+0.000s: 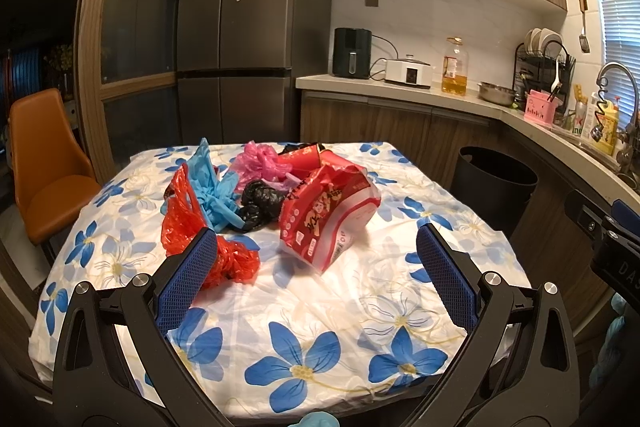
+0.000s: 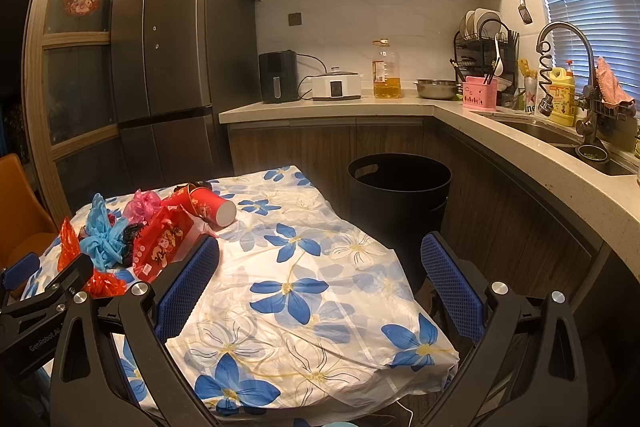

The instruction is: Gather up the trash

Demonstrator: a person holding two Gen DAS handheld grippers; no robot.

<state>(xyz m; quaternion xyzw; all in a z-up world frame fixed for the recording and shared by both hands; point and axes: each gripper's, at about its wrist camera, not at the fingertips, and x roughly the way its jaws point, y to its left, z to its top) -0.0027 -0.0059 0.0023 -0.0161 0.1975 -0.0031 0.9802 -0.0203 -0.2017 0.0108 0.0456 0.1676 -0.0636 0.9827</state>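
Both tools, left tool [image 1: 316, 263] and right tool [image 2: 320, 275], gape wide and empty, so pinch the red bag [image 1: 236, 261] near the tabletop's [image 1: 320, 307] left edge at its bunched middle.

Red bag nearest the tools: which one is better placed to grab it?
Left. The red bag lies beside the open left tool; the open right tool faces bare tablecloth.

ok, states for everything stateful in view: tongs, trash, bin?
left tongs: open, empty
right tongs: open, empty
red plastic bag: crumpled, on table
blue plastic bag: crumpled, on table
red snack wrapper: opened, lying on table
red paper cup: tipped on its side
black bin: upright, no lid
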